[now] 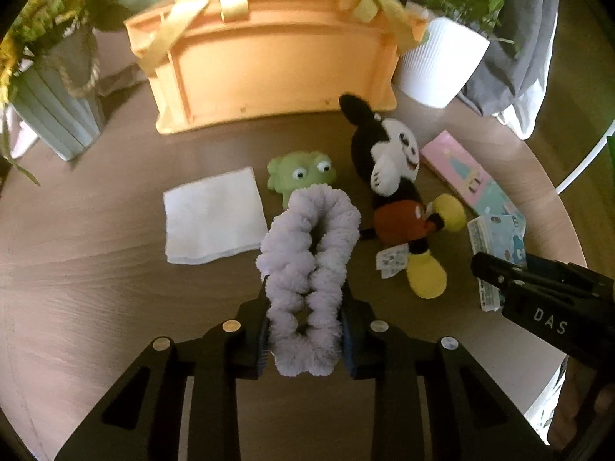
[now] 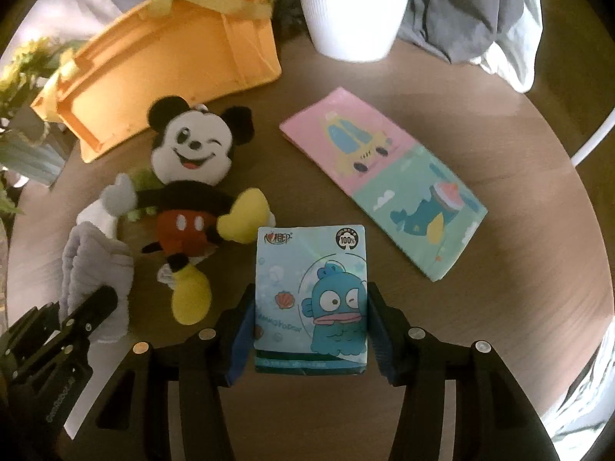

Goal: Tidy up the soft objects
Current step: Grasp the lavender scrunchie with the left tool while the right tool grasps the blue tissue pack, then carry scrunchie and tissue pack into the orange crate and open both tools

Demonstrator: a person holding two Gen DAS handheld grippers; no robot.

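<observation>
Between the jaws of your left gripper (image 1: 303, 340), the lilac scrunchie (image 1: 307, 269) is clamped, its long axis pointing straight ahead at the orange basket (image 1: 269, 69). Your right gripper (image 2: 307, 342) grips the tissue pack (image 2: 311, 299), the basket lying ahead-left across the desk (image 2: 442, 57).

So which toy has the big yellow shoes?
The Mickey Mouse plush, lying beside the orange basket. The green frog toy has no shoes, only googly eyes.

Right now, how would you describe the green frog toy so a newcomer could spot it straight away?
Find the orange basket at the back of the table. In front of it, between the white cloth and the Mickey plush, lies the frog, just beyond the scrunchie in the left gripper. It alone is pale green with googly eyes.
</observation>
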